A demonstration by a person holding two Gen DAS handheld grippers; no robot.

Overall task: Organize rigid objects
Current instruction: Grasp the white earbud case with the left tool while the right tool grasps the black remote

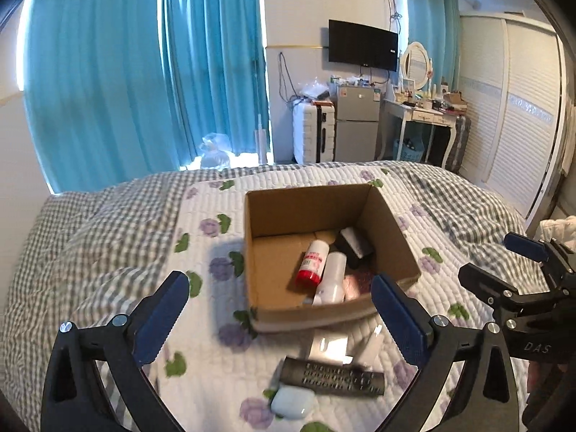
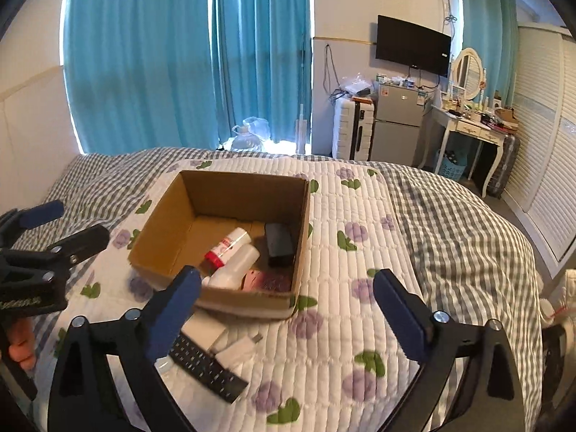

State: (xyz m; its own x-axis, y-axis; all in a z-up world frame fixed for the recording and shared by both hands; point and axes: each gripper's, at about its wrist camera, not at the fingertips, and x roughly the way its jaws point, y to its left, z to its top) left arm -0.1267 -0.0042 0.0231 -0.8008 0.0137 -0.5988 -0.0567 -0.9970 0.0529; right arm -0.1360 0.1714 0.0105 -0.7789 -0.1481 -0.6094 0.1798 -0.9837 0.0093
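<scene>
**A:** Both tools are hanging over the bed with nothing in them. Your left tool (image 1: 280,300) is holding its jaws wide apart, and your right tool (image 2: 286,297) is doing the same beside it.

**B:** Where are the things you are sorting?

**A:** The cardboard box (image 1: 392,234) is sitting on the floral quilt (image 2: 334,356). Inside it are lying a red-capped white bottle (image 1: 312,263), a plain white bottle (image 1: 331,278), a black case (image 1: 354,246) and something pink that I cannot name. Outside, just in front of the box's near wall, you are leaving a black remote control (image 1: 333,376), a white charger block (image 1: 329,347), a white earbud case (image 1: 291,403) and a slim white piece (image 1: 370,345) that I cannot identify.

**B:** What could be going wrong from here?

**A:** My guess is that those loose pieces are lying too close together. The remote is touching the earbud case and overlapping the charger, so jaws closing on one are likely to be nudging another. The quilt is soft too, so pressing down may be sinking a piece instead of gripping it.

**B:** And the box?

**A:** You are working right next to its near wall. A tool brushing it could be sliding the light box across the quilt.
</scene>
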